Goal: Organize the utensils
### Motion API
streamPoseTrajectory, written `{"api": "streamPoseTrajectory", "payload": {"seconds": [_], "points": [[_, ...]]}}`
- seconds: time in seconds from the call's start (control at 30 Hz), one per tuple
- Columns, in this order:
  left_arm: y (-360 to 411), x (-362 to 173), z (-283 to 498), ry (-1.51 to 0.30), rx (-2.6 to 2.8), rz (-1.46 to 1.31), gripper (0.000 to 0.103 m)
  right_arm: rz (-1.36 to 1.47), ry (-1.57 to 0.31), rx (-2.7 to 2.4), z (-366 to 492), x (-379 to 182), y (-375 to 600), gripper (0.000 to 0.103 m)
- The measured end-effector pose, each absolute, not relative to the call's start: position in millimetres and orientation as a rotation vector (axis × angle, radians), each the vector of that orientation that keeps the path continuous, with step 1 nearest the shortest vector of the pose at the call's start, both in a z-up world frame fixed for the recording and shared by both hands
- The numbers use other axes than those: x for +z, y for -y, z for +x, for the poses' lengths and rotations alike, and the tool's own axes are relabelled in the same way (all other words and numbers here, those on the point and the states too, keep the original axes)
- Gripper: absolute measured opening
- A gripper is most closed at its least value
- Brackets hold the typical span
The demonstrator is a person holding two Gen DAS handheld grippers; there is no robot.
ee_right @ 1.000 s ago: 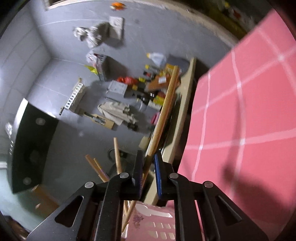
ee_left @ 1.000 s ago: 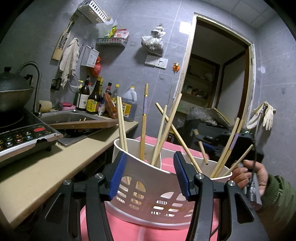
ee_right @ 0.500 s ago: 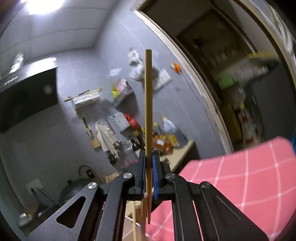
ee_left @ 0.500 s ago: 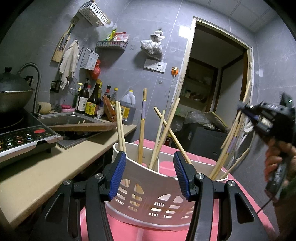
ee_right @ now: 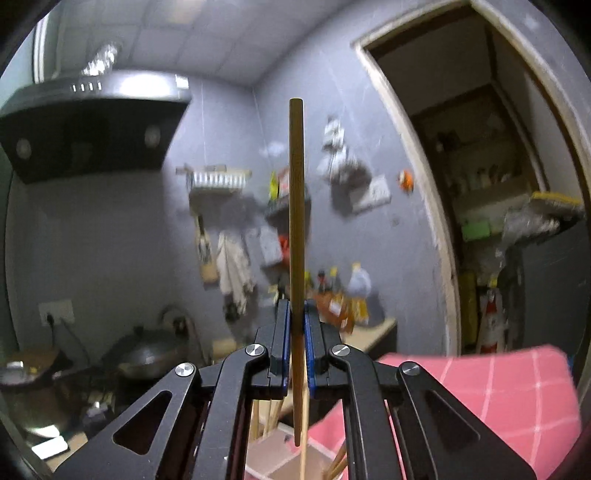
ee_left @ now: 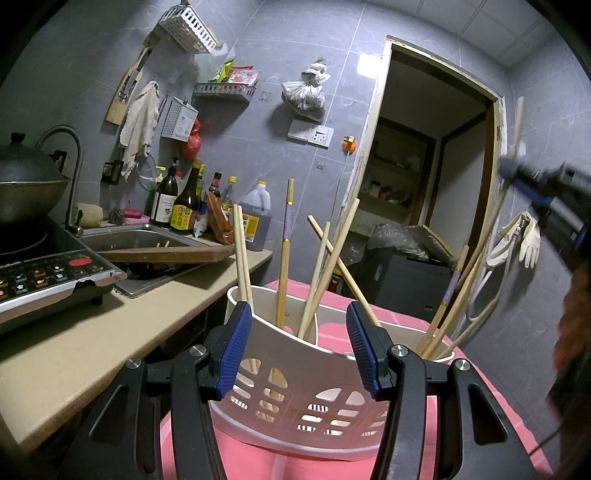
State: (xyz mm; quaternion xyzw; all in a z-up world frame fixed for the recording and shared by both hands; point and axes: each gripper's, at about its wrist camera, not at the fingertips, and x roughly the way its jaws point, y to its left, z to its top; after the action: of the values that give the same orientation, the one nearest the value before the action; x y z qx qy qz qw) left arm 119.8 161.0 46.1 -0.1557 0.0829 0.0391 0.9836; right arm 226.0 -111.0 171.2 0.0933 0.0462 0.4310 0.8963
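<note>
We see grey tiled walls [ee_left: 424, 22], a beige laminate countertop [ee_left: 74, 354] with a recessed stainless steel sink [ee_left: 125, 236], a black range hood [ee_right: 92, 125] under a white panelled ceiling [ee_right: 192, 33], an open wood-framed doorway [ee_left: 436, 162], a pink checked tablecloth [ee_right: 480, 398].

Black angular tongs [ee_left: 299, 349] [ee_right: 296, 341] – blue ribbed pads [ee_left: 234, 349], silver screw heads at the pivots
</note>
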Motion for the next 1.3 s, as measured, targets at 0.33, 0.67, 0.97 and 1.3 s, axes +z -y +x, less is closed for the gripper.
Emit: {"api": "streamPoseTrajectory", "payload": {"seconds": [0.33,0.67,0.97,1.3], "points": [[-159.6,47.4,119.1,-0.168,0.08,-0.314,0.047,0.099,-0.306,0.881,238.8,114.8,72.3,0.005],[-161.1,47.4,119.8,-0.168,0.079,-0.316,0.047,0.017,-0.415,0.885,238.1,92.1,58.0,0.014],[-161.2,47.4,120.4,-0.164,0.08,-0.322,0.047,-0.004,-0.313,0.847,231.2,120.1,63.4,0.026],[-150.6,45.5,119.1,-0.148,0.077,-0.295,0.047,0.084,-0.268,0.754,215.3,118.6,103.4,0.026]]}}
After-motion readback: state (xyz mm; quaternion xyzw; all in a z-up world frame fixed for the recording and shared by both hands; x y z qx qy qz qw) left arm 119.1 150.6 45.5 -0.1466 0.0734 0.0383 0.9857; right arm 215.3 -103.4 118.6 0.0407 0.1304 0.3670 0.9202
